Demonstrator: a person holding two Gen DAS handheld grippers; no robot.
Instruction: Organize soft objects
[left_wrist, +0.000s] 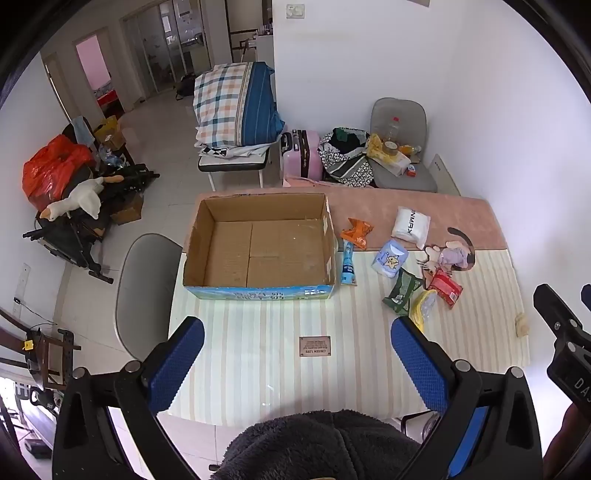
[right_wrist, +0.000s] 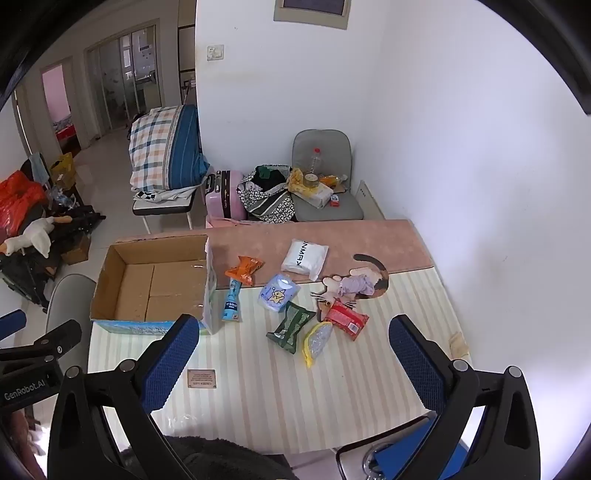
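Cardboard box (left_wrist: 258, 247) sits empty; soft packets (right_wrist: 295, 325) scattered just right of it. Left gripper (left_wrist: 295, 365) and right gripper (right_wrist: 291, 365) both spread wide, holding nothing. Suggest pinching each packet mid-body, lifting clear over box wall

The box (left_wrist: 258, 245) sits by the left edge of the counter (left_wrist: 280, 369). Just right of the box lie a tube (left_wrist: 347, 264) and a snack bag (left_wrist: 357, 230). More packs (left_wrist: 404, 291) lie near the right edge. A chair (left_wrist: 400, 147) stands behind the counter.
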